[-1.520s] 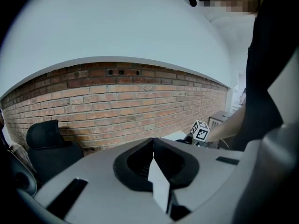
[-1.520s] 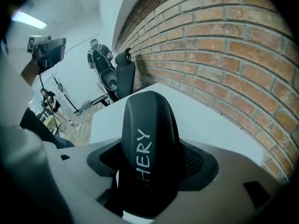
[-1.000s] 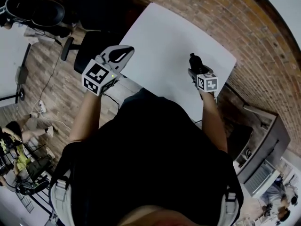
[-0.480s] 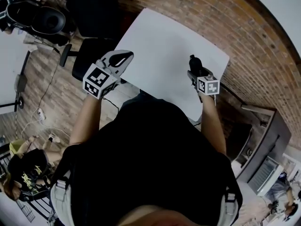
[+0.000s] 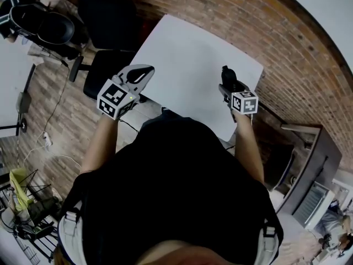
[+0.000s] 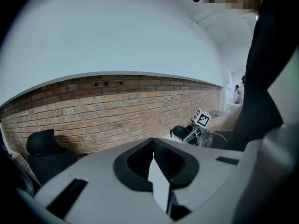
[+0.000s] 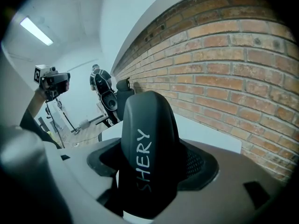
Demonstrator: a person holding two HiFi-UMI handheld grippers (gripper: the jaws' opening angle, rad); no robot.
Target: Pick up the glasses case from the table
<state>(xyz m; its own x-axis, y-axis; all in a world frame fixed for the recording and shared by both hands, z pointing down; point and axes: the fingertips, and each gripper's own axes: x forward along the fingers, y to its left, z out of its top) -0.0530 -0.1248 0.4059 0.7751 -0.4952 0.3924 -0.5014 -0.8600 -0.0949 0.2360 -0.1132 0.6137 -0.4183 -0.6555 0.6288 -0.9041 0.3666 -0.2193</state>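
Over the bench's (image 5: pixel 187 59) right side, your right gripper's (image 5: pixel 228 85) fingers (image 7: pixel 201 164) are clamped on the case (image 7: pixel 148 139). Squeeze firmly, hold it level and lift straight up. The left gripper (image 6: pixel 153 158), fingers together, holds nothing.

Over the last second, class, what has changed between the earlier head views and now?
Nothing notable moved, was taken hold of or let go. The right gripper still holds the glasses case upright over the white table; the left gripper stays shut and empty.
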